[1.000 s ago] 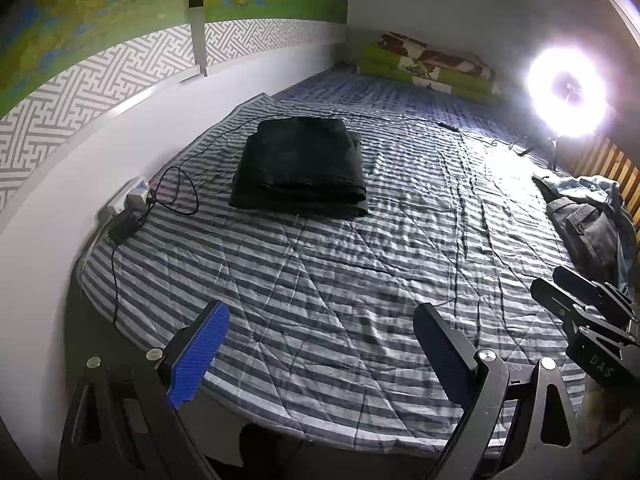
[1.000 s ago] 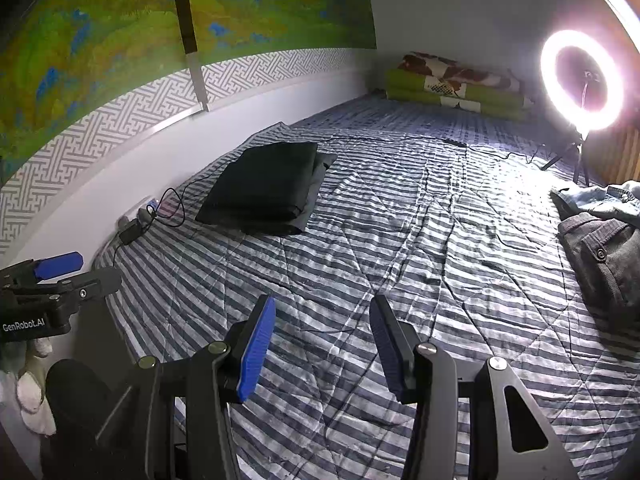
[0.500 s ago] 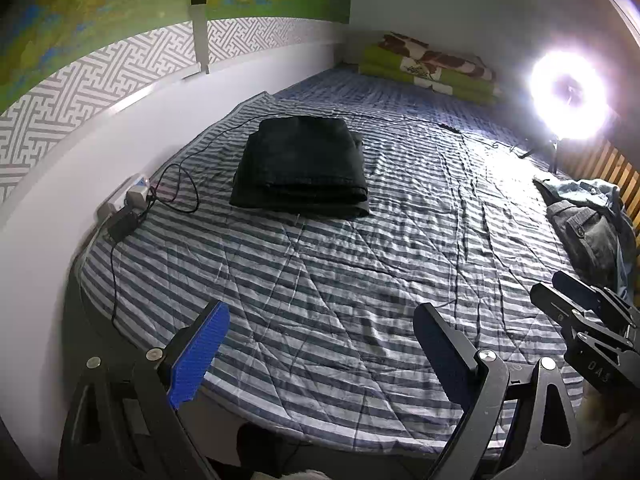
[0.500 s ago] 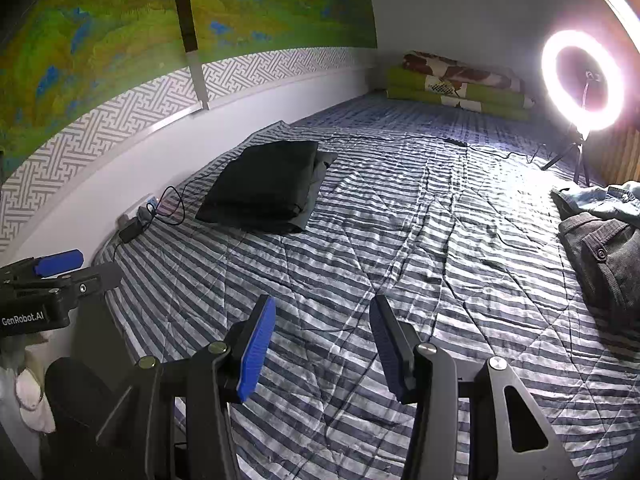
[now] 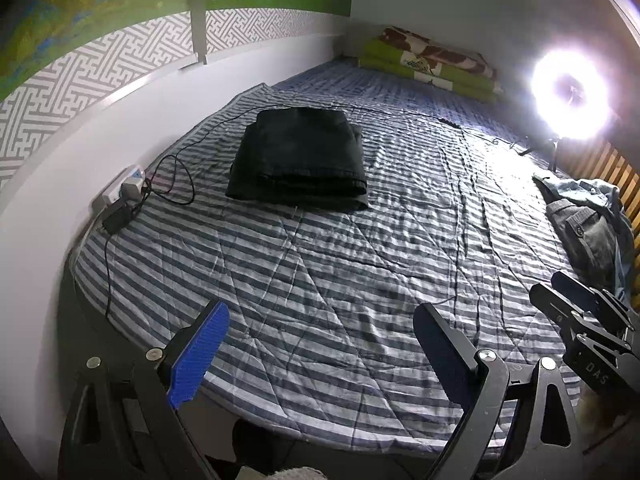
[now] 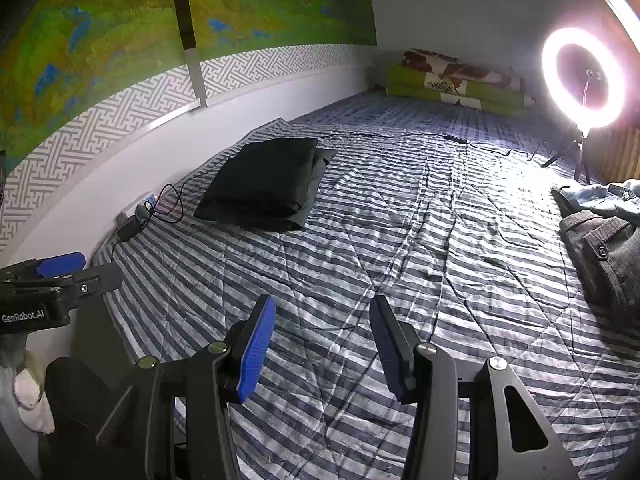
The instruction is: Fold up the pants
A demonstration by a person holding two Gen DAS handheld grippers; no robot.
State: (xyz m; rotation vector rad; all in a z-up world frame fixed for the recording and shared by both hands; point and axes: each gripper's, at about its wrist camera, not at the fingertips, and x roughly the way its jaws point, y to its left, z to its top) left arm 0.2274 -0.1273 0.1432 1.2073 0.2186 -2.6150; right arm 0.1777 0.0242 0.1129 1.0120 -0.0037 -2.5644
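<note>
Both claws, left claw (image 5: 320, 352) and right claw (image 6: 322, 344), are hovering apart and empty over the bed (image 5: 360, 264); black pants (image 5: 300, 156) lying folded near the wall, crumpled pants (image 6: 608, 256) at right likely needing fetching next.

pants (image 5: 298, 156): matt black cloth | bedspread (image 5: 320, 272): quilted striped cloth, creased | fingers (image 6: 256, 354): ribbed blue plastic
</note>
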